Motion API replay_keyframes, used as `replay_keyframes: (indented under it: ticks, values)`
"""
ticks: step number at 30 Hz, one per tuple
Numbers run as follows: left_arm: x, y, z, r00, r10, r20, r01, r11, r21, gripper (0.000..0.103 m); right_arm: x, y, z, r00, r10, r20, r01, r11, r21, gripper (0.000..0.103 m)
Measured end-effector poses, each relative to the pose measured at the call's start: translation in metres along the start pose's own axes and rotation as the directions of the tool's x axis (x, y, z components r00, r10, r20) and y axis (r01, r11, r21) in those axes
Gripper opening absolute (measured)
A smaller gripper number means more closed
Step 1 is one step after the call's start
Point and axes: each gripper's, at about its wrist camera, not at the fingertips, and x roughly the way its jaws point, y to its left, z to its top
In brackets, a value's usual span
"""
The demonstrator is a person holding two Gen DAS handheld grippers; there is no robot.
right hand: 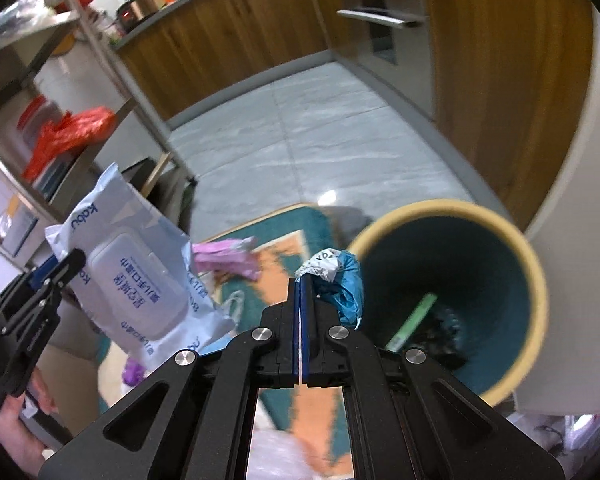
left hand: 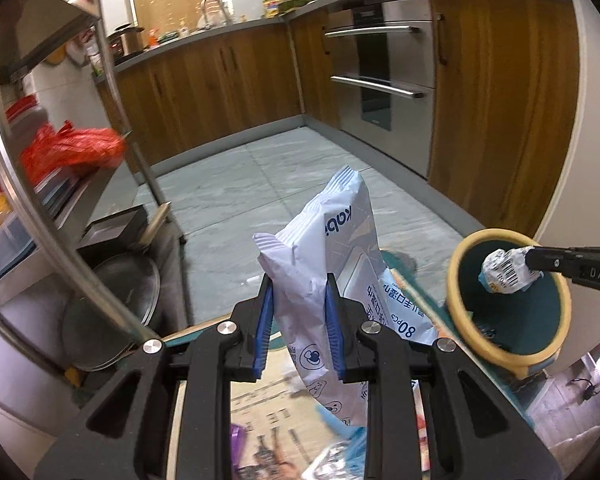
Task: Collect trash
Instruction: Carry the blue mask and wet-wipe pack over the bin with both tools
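1. Our right gripper (right hand: 302,276) has its jaws pressed fully together on a crumpled wrapper (right hand: 332,276), silver with blue; the left wrist view shows the same wad (left hand: 504,274) hanging over the mouth of the bin.
2. Our left gripper (left hand: 298,296) is closed part-way, its blue pads (left hand: 265,320) pinching the waist of a white wet-wipes pack (left hand: 332,248); the pack stands up out of the jaws, clear of the floor and left of the bin.
3. The bin (right hand: 536,280), teal inside with a tan rim, already holds a green strip (right hand: 414,320) and some dark matter we cannot make out.
4. On the patterned rug (right hand: 284,268) a pink wrapper (right hand: 226,258) lies loose, and near the left gripper a purple scrap (right hand: 134,372) shows; other litter under the grippers is too blurred to name.
5. We judge the task to be in mid-course: some trash is binned, two pieces are in hand and not yet released, and at least the pink and purple pieces remain to be picked up.
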Motion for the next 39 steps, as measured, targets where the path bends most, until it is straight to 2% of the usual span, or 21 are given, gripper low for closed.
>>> replay_keyframes:
  ticks: [6, 13, 17, 22, 39]
  values:
    - [0.001, -0.037, 0.008, 0.999, -0.042, 0.028, 0.041, 0.998, 0.037, 0.024, -0.020, -0.050, 0.003, 0.997, -0.063, 0.040, 0.061, 0.997, 0.051, 0.002]
    - [0.006, -0.074, 0.010, 0.990, -0.136, 0.033, 0.135, 0.990, 0.035, 0.024, -0.022, -0.091, 0.003, 0.993, -0.115, 0.034, 0.111, 0.990, 0.088, 0.002]
    - [0.014, -0.087, 0.007, 0.976, -0.216, 0.006, 0.217, 0.976, -0.010, 0.024, -0.018, -0.101, 0.004, 0.991, -0.130, 0.019, 0.128, 0.988, 0.090, 0.002]
    - [0.029, -0.100, 0.002, 0.963, -0.264, -0.047, 0.261, 0.964, -0.047, 0.024, -0.014, -0.106, 0.003, 0.991, -0.131, 0.005, 0.130, 0.988, 0.083, 0.002]
    - [0.060, -0.160, -0.002, 0.971, -0.221, -0.087, 0.225, 0.974, 0.036, 0.024, -0.014, -0.121, -0.005, 0.991, -0.133, -0.028, 0.135, 0.988, 0.072, 0.002]
